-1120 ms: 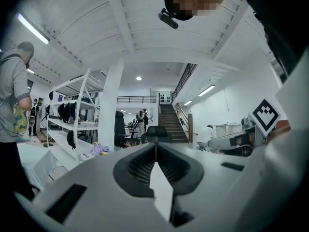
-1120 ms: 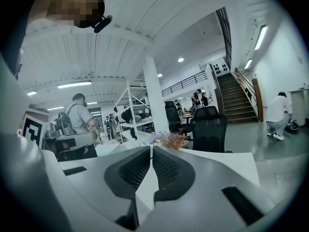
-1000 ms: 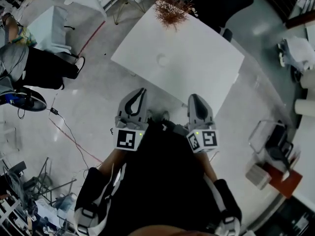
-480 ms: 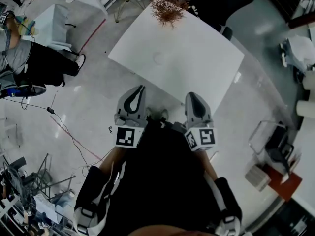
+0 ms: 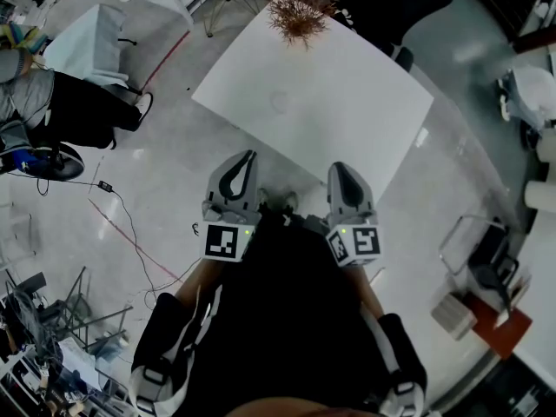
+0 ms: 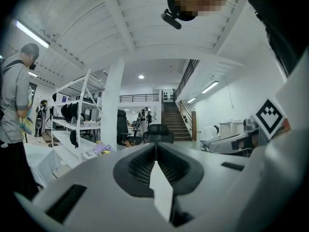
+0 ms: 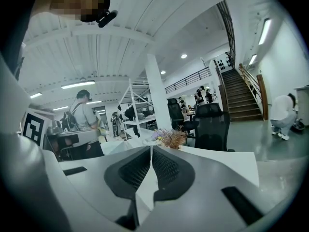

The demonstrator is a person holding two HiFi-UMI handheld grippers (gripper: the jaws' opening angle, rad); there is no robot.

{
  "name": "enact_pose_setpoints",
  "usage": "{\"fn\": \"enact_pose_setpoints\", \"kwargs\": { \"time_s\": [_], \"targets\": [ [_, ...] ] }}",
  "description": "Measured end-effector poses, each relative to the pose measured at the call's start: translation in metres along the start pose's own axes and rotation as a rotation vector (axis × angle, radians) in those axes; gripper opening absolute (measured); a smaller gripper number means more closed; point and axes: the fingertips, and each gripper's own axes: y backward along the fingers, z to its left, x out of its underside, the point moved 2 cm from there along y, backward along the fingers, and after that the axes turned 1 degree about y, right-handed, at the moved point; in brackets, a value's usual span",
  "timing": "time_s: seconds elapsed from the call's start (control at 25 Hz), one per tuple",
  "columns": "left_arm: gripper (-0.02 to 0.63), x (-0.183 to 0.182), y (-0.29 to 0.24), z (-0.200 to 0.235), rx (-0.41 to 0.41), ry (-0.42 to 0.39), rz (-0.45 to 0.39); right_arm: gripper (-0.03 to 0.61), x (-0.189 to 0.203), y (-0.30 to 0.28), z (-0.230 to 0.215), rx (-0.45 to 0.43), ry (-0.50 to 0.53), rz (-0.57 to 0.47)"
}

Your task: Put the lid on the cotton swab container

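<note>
**Holding two closed grippers short of a white table**

Looking steeply down, one white table [image 5: 347, 120] fills the upper middle of the frame. Over the last second it drifts only slightly toward the upper left, which reads as a small head turn, not an approach. One bystander [image 5: 52, 102] is at the left edge.

Two grippers sit side by side at centre, below the table's near edge: the left gripper [image 5: 250, 153] and the right gripper [image 5: 337, 167]. Neither has shifted. Each has its jaws pressed together with nothing between them.

One dried plant [image 5: 297, 16] stands on the table's far corner at the top. One faint, pale round shape on the table's left part is probably the cotton swab container [image 5: 280, 102], well apart from both grippers. It is too faint to tell whether its lid is on, and no separate lid shows. The task's things lie as they did.
</note>
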Motion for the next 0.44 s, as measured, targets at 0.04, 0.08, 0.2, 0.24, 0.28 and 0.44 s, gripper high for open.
{"fn": "enact_pose_setpoints", "kwargs": {
  "time_s": [0.04,0.08,0.2,0.24,0.28,0.44],
  "targets": [
    [0.017,-0.0003,0.0002,0.0002,-0.001,0.001,-0.001,0.017,-0.0002,-0.0005,0.0005,-0.001,-0.002,-0.002],
    [0.017,-0.0006,0.0004,0.0003,-0.001,-0.001,-0.002,0.017,0.0001,-0.0010,0.0010,-0.004,-0.003,-0.004],
    [0.017,0.0002,0.0001,-0.0002,0.001,-0.013,-0.001,0.017,0.0016,-0.0019,0.0011,-0.004,-0.001,0.000],
    [0.017,0.0012,0.0000,-0.0005,0.003,-0.014,0.001,0.017,0.0014,-0.0021,0.0009,-0.001,0.002,0.001],
    [0.017,0.0019,-0.0001,-0.0004,0.005,-0.015,0.002,0.017,0.0010,-0.0024,0.0011,0.001,0.003,0.001],
    [0.017,0.0016,0.0019,0.0019,0.005,-0.010,0.004,0.017,0.0002,-0.0038,0.0043,0.002,-0.001,-0.003]
  ]
}}
